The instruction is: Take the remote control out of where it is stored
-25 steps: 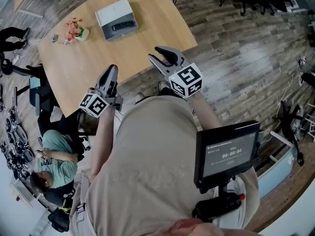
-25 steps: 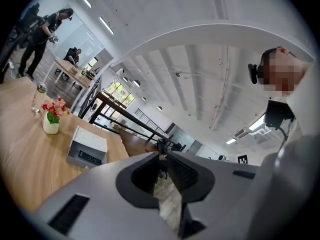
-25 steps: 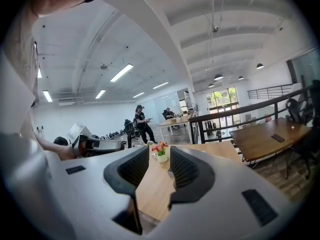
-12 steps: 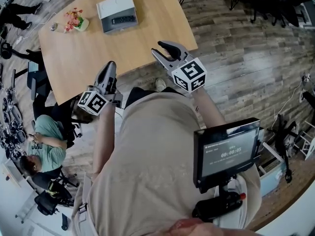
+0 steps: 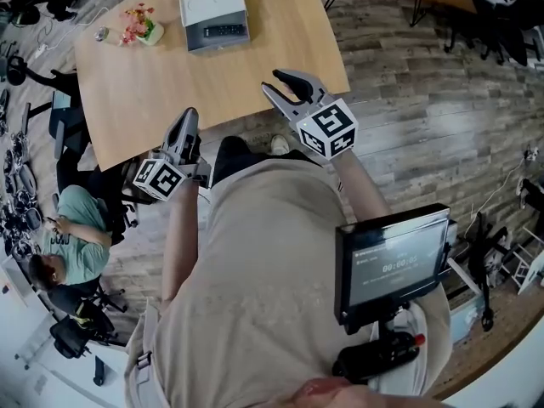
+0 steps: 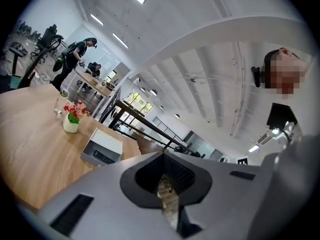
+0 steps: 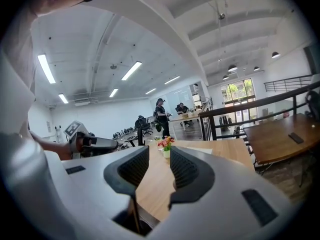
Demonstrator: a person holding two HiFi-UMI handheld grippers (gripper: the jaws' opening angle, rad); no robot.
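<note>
The remote [image 5: 225, 31] lies flat inside the open box [image 5: 204, 7], in the part of the box that faces the person. The box stands on the table [image 5: 170, 92] close to its far edge, about midway along it. A flower vase [image 5: 140, 29] stands beside the box toward the far left corner, apart from it. Nothing covers the remote, which is dark against the grey interior and also shows in the left gripper view [image 6: 103, 157]. Both tongs are well short of the box, at the near edge of the table, and neither touches anything. The left gripper [image 5: 189, 117] has its jaws closed together with nothing between them. The right gripper [image 5: 272, 83] is near the near right corner with its jaws a little apart and empty; only the tabletop and the vase show through the gap. The step in hand is judged to be the approach, with the pick not yet begun. The next move calls for carrying one gripper across the table to the box. Its jaws must stand wider than the remote is broad, go down into the box astride the remote's long sides, and close. The lift should then go straight up clear of the box wall.
</note>
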